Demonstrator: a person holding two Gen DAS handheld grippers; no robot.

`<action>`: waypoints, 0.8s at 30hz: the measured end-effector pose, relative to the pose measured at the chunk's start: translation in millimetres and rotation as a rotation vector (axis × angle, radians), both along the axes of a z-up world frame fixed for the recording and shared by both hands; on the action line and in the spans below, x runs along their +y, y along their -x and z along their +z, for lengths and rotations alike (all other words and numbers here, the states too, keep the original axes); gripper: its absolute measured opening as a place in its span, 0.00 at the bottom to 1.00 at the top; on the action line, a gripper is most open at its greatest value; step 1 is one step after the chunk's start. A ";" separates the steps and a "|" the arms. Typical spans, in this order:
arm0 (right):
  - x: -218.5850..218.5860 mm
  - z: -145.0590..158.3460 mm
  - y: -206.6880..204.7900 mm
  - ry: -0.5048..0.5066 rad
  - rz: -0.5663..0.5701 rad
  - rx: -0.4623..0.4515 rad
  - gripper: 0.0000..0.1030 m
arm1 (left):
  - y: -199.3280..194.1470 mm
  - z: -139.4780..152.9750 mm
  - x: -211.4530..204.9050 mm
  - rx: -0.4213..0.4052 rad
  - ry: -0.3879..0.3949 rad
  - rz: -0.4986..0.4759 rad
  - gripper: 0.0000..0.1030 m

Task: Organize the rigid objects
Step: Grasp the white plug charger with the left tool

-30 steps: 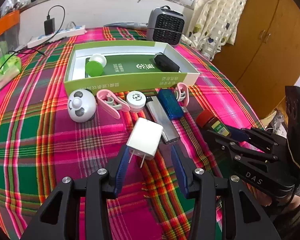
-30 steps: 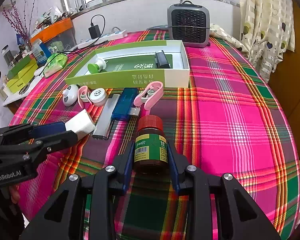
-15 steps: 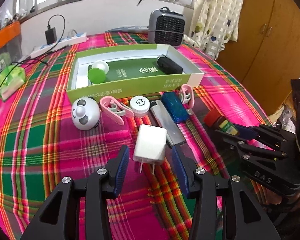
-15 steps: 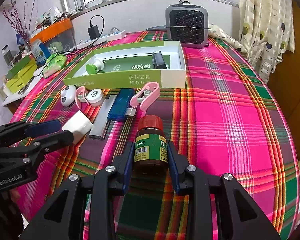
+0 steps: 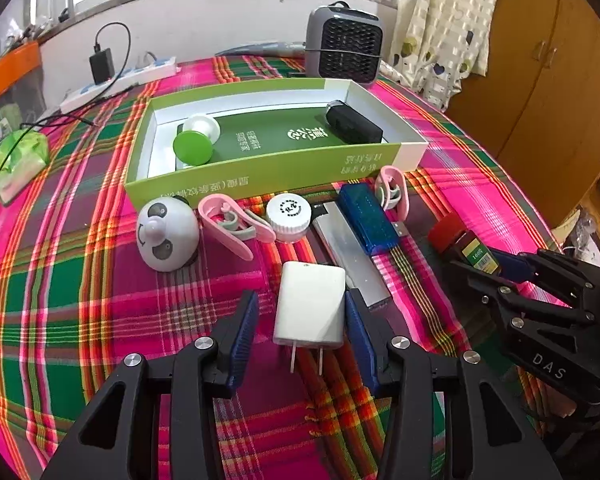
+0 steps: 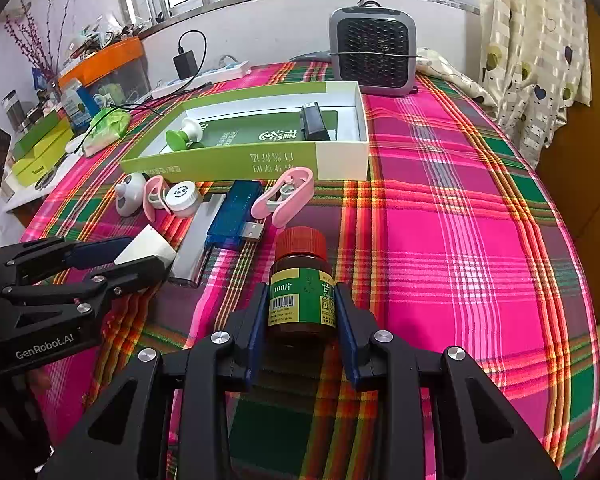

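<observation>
The left gripper [image 5: 302, 324] had its jaws spread around the white plastic plug-in charger [image 5: 310, 309], its right pad touching; the right gripper [image 6: 302, 324] clamped the brown glass pill bottle with red cap [image 6: 302, 284], and beyond both lay the green-and-white cardboard box [image 5: 260, 178]

1. Two pink plastic clips [image 5: 230, 224] [image 5: 392, 190].
2. One white square plug charger [image 5: 311, 307].
3. One brown glass pill bottle with a red cap [image 6: 302, 280].
4. One white round panda toy [image 5: 166, 234].
5. One blue translucent USB stick [image 5: 366, 218].
6. One green-and-white open cardboard box [image 5: 268, 176].
</observation>
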State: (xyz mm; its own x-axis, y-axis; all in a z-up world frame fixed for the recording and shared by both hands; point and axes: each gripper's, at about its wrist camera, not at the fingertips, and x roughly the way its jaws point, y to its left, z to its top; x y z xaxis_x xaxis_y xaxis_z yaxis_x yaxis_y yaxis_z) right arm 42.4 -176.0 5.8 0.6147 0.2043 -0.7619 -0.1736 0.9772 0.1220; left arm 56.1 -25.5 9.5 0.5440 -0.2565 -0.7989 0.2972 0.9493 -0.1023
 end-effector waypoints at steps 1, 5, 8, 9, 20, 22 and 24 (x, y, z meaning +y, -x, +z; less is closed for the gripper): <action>-0.1 -0.1 -0.5 -0.001 0.001 0.001 0.33 | -0.4 0.0 0.3 0.000 0.003 0.005 0.42; -0.8 -0.4 -2.5 -0.005 0.003 0.002 0.33 | -1.9 -0.3 1.1 -0.001 0.005 0.015 0.42; -0.9 -0.7 -4.6 -0.008 0.004 0.002 0.33 | -2.5 -0.7 2.0 -0.003 0.010 0.021 0.42; -0.8 -0.7 -4.4 -0.007 0.004 0.002 0.33 | -2.4 -0.7 1.7 -0.004 0.009 0.023 0.42; 2.1 -0.7 -6.2 0.018 0.003 -0.001 0.33 | 0.2 -0.9 2.9 -0.007 0.007 0.049 0.34; 2.4 -0.6 -6.3 0.019 0.004 -0.002 0.33 | 0.9 -0.9 3.9 -0.007 0.011 0.051 0.32; 2.6 -0.8 -5.1 0.019 0.003 -0.002 0.33 | 1.0 -0.9 3.5 -0.006 0.010 0.051 0.32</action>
State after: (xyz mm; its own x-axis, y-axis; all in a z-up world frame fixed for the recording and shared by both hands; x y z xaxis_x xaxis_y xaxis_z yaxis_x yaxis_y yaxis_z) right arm 47.5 -173.4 5.0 0.6156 0.1913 -0.7645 -0.1765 0.9789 0.1029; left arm 55.1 -22.0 8.6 0.5616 -0.2365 -0.7929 0.2490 0.9622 -0.1106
